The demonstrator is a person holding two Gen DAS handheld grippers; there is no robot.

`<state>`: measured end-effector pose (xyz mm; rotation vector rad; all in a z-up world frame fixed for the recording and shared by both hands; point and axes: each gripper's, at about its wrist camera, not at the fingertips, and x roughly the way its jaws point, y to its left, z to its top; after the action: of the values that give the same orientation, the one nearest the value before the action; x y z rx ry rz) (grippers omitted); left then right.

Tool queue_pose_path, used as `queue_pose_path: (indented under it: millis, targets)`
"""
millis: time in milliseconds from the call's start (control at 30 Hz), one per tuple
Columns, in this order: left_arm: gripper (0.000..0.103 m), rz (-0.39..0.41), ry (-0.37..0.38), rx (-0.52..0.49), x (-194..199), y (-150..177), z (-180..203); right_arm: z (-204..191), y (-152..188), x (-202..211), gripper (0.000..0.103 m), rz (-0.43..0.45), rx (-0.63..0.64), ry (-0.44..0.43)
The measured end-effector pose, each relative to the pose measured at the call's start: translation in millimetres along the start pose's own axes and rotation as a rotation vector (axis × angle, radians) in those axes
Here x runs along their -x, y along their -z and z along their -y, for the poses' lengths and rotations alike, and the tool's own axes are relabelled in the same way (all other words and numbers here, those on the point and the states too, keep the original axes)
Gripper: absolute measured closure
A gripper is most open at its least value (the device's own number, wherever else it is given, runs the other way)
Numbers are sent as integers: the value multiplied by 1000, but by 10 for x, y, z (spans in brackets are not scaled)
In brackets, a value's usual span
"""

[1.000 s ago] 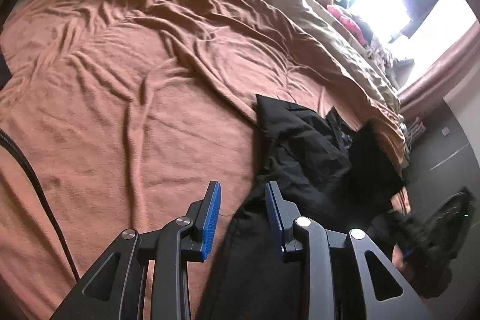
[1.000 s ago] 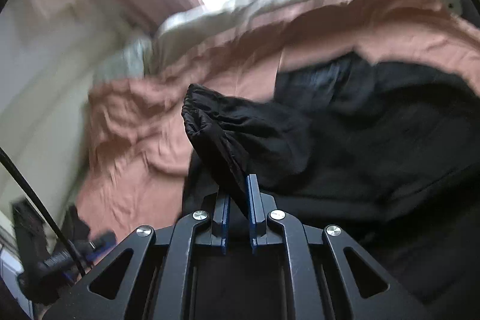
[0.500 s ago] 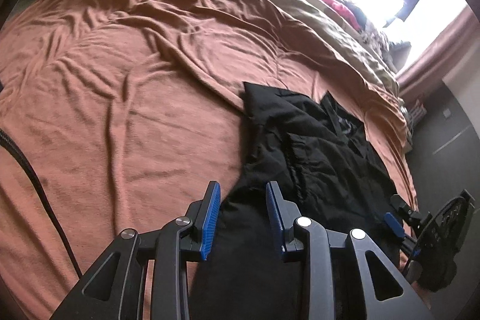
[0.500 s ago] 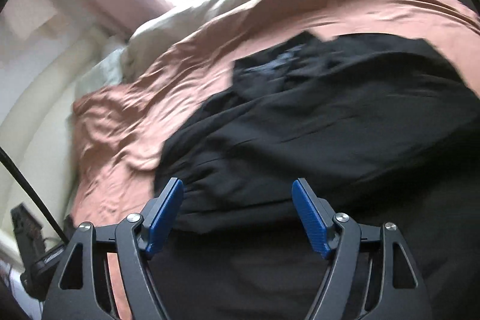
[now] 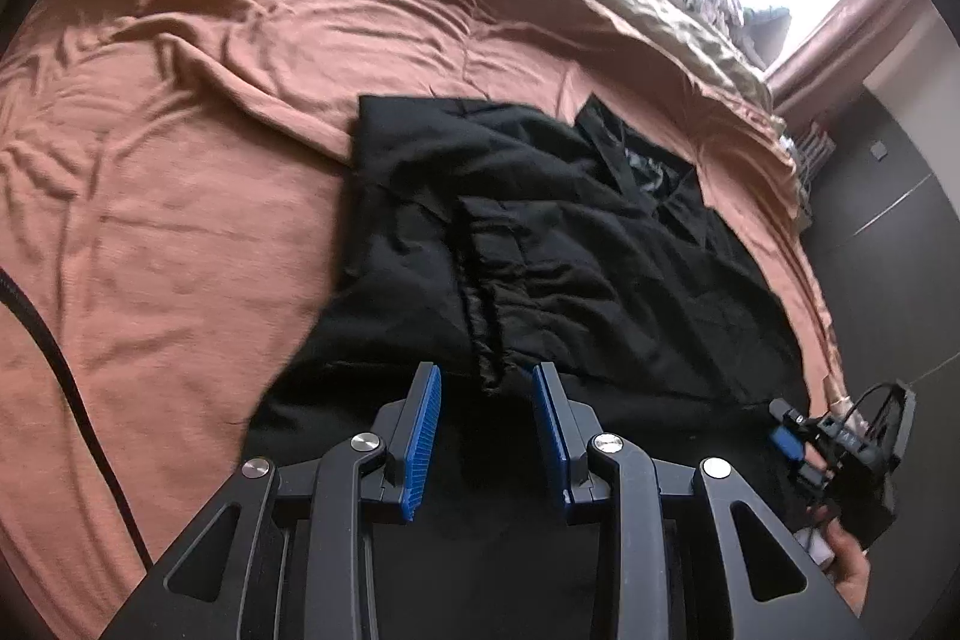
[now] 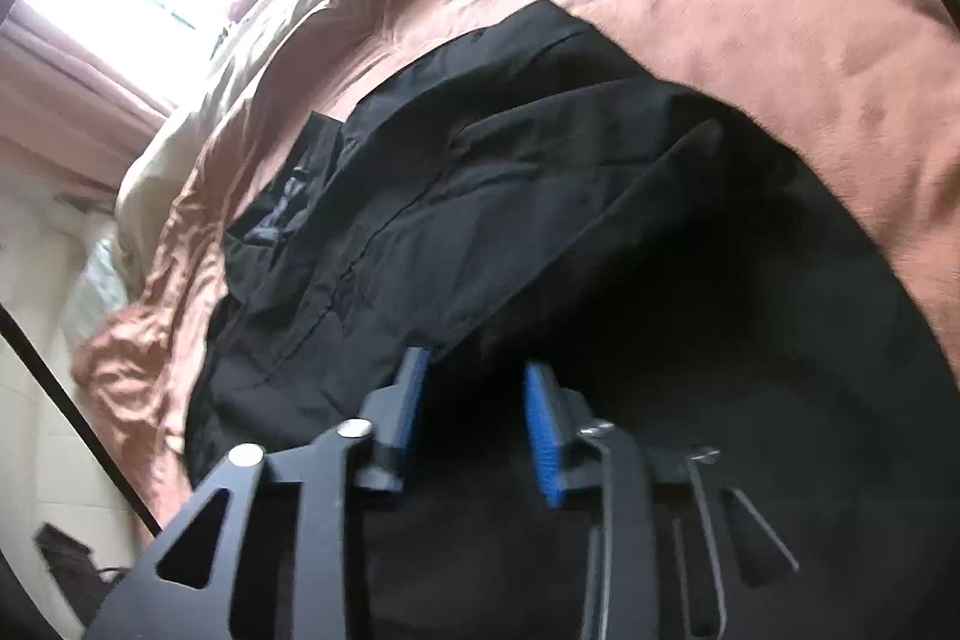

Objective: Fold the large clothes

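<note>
The jacket [image 5: 540,244] is laid dark and rumpled on the brown sheet [image 5: 180,172], toward the bed's right side. The sleeve, held pinched by the right gripper [image 6: 474,400] a second ago, is now released and laid across the body (cuff [image 5: 486,328] seen just ahead of the left fingers). One sleeve fold is judged done; the next fold is not started. The right gripper is seen narrower than half a second ago, parted, nothing between the pads. The left gripper [image 5: 486,424] is kept moderately open, empty, above the hem. Wide sheet is left free on the left; the bed edge [image 5: 822,316] runs close on the right.
</note>
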<state>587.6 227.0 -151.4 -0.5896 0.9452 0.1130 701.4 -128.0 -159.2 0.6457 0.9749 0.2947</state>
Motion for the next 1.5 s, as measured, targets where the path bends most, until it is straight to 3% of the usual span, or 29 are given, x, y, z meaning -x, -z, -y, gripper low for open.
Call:
queue_pose_path:
  millis: [133, 333, 533, 600, 667, 700, 967, 1333, 1500]
  targets:
    - [69, -24, -30, -34, -155, 51, 81, -6, 144, -2, 99, -6, 20, -25]
    - [69, -32, -66, -49, -224, 96, 72, -81, 230, -23, 99, -33, 43, -3]
    - [69, 31, -71, -76, 167, 214, 88, -35, 299, 262, 97, -53, 20, -17]
    - [69, 35, -69, -71, 314, 296, 68, 1, 326, 448, 88, -42, 21, -33]
    - [69, 35, -70, -73, 433, 368, 52, 56, 370, 640, 46, -11, 24, -45]
    - [69, 37, -80, -80, 516, 422, 35, 91, 411, 749, 40, 7, 30, -43]
    - [69, 56, -119, -81, 1132, 871, -170, 258, 774, 1278, 39, -6, 134, -56]
    - [69, 97, -140, -40, 1939, 1605, -403, 525, 1030, 2029, 39, 14, 229, -13]
    - [69, 102, -137, -13, 2125, 1931, -529, 794, 1166, 2343, 39, 25, 278, 41]
